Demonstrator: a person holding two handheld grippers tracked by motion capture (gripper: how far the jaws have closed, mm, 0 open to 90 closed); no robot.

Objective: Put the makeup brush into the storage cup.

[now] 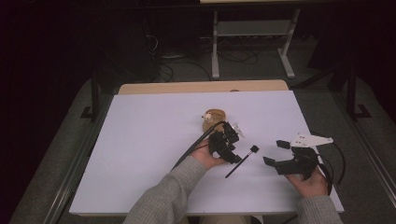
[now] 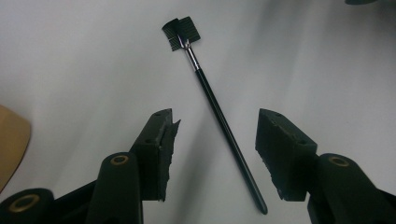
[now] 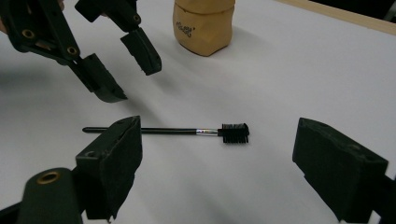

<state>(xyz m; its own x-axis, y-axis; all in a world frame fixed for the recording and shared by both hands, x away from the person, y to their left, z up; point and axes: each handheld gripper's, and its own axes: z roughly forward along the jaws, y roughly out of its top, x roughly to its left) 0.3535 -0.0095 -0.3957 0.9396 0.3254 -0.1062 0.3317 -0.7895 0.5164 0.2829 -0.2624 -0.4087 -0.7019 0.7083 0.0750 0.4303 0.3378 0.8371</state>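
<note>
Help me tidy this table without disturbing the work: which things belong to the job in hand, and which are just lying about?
In the job:
- brush, lying flat on the white table
- left claw, open above the brush handle

Lying about:
- tan pouch, standing beyond the brush
- right claw, open, off to the side

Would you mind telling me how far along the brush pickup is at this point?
Nothing looks done: the brush lies flat on the table. In hand: the left gripper hovers above its handle, jaws apart, no contact. The right gripper waits open. Left: closing, lifting; the tan pouch stands beyond.
</note>
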